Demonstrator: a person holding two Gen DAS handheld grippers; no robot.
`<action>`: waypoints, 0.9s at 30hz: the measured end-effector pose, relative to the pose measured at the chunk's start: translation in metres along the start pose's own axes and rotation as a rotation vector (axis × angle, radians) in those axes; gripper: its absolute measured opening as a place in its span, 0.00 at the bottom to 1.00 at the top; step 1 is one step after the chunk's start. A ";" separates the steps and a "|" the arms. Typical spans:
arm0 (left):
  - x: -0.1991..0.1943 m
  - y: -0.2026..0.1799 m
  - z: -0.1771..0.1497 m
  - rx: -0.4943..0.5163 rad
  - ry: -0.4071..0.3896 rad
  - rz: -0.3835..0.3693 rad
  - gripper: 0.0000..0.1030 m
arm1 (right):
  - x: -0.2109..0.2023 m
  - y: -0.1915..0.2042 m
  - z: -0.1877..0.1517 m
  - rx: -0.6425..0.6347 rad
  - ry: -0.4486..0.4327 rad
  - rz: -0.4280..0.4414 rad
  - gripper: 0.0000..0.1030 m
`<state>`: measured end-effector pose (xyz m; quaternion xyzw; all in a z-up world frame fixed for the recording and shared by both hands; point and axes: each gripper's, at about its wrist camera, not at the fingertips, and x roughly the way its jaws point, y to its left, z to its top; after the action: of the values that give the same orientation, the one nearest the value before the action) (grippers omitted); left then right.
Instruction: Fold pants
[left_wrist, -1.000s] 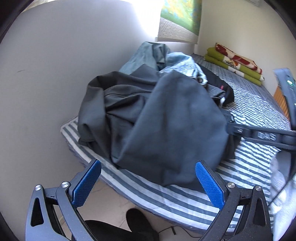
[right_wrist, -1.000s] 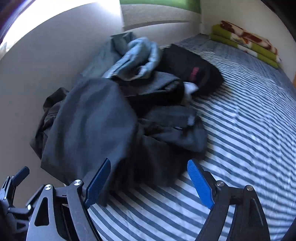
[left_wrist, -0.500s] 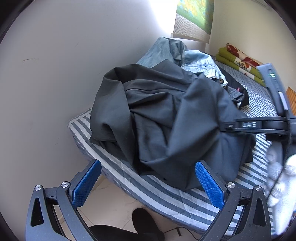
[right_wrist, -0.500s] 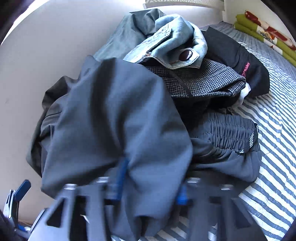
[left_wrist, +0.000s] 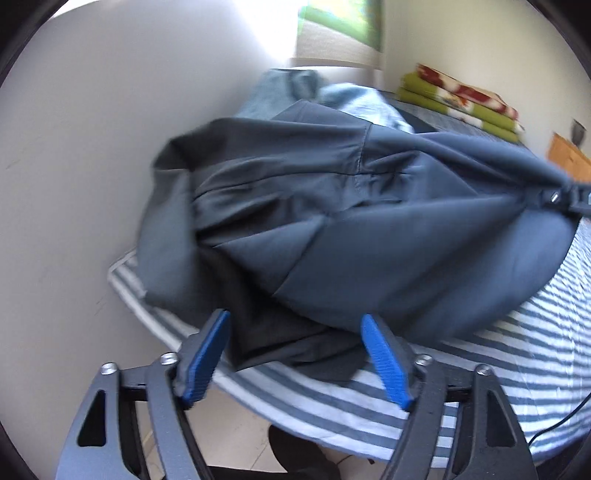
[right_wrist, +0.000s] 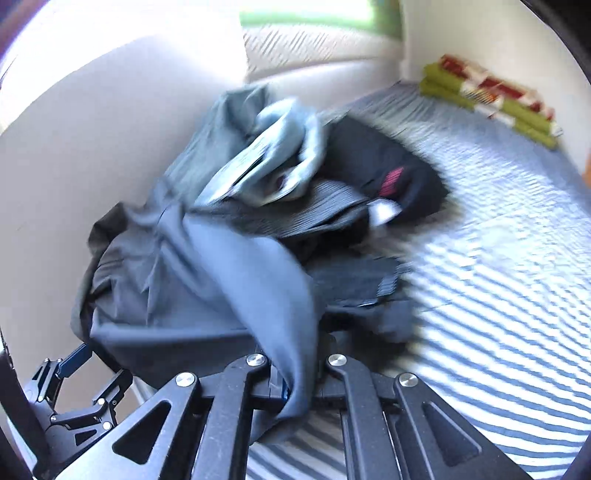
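The dark grey pants (left_wrist: 369, 229) lie bunched at the near corner of the striped bed (left_wrist: 535, 350). My right gripper (right_wrist: 295, 373) is shut on a fold of the grey pants (right_wrist: 229, 280), and the cloth runs taut up to it at the right edge of the left wrist view (left_wrist: 569, 199). My left gripper (left_wrist: 295, 354) hangs over the bed's edge with its jaws closing. A dark fold of the pants lies between the blue pads (left_wrist: 207, 354), which are not pressing on it. In the right wrist view the left gripper (right_wrist: 74, 365) shows low at the left.
Behind the pants sits a heap of other clothes: light blue jeans (right_wrist: 273, 162) and a black garment (right_wrist: 388, 166). A folded green and red blanket (left_wrist: 461, 103) lies at the far end. A wall (left_wrist: 74, 184) borders the bed's left side. A dark shoe (left_wrist: 295, 454) rests on the floor.
My right gripper shut on the grey pants and rose, pulling the cloth taut. My left gripper moved in over the bed's edge and its jaws narrowed around a dark fold.
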<state>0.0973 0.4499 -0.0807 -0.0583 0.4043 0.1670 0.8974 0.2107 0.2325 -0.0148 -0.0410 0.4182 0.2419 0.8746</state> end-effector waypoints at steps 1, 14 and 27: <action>-0.001 -0.009 0.001 0.013 0.003 -0.021 0.65 | -0.013 -0.013 0.000 0.019 -0.020 -0.024 0.04; -0.055 -0.131 -0.014 0.198 -0.046 -0.213 0.65 | -0.143 -0.185 -0.053 0.244 -0.187 -0.437 0.04; -0.064 -0.181 -0.020 0.278 -0.046 -0.253 0.65 | -0.243 -0.291 -0.093 0.404 -0.216 -0.682 0.04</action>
<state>0.1059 0.2593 -0.0519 0.0199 0.3921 -0.0033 0.9197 0.1483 -0.1439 0.0701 0.0207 0.3256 -0.1460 0.9339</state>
